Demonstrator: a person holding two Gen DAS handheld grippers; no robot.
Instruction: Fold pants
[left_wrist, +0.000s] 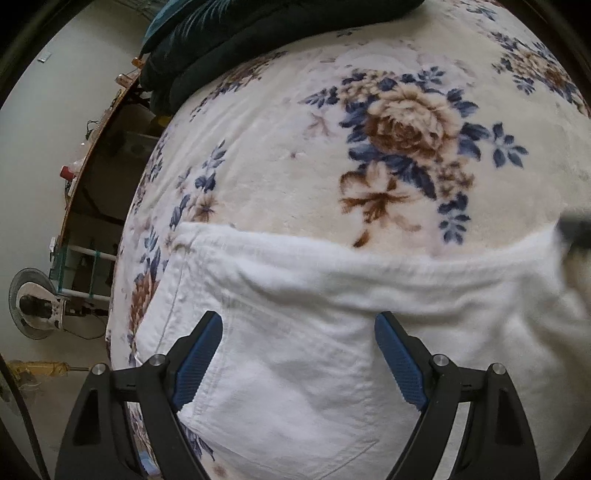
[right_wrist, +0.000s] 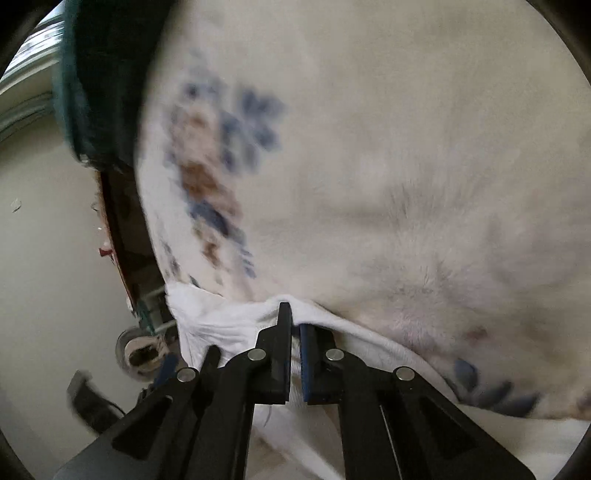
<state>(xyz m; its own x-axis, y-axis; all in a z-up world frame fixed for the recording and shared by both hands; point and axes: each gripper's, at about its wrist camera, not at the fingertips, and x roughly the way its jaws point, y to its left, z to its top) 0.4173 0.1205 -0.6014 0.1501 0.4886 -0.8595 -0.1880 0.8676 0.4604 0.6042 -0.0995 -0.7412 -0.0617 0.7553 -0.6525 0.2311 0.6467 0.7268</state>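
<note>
While the white pants (left_wrist: 295, 332) lie spread over the floral blanket (left_wrist: 295, 147) on the bed, the left wrist view has the left gripper (left_wrist: 298, 325) hovering above them with its jaws spread wide and nothing between the blue pads (left_wrist: 199, 354). The fabric fills the lower half of that view, from about 8 o'clock round to 4 o'clock, and a stitched back pocket shows right under the gripper. A folded edge runs across the middle, and at 3 o'clock there's a dark blur where the right gripper (left_wrist: 576, 230) seems to be, at the far end of that edge. A dark green cushion or bedding pile (left_wrist: 229, 37) sits up at 12 o'clock, well apart from the pants.

Over in the right wrist view it's pretty motion-blurred, but the right gripper (right_wrist: 295, 325) has its jaws pressed together, pinching a bunched bit of the pants (right_wrist: 229, 325) edge near 6 o'clock. The blanket (right_wrist: 406, 147) fills everything above it.

My read: we're mid-fold, with the right side carrying an edge across. Next move probably calls for the left gripper to drop down and pin or grab its side so the fold lands square and doesn't drag the whole thing.

No containers anywhere that I can see, so nothing to report there.
</note>
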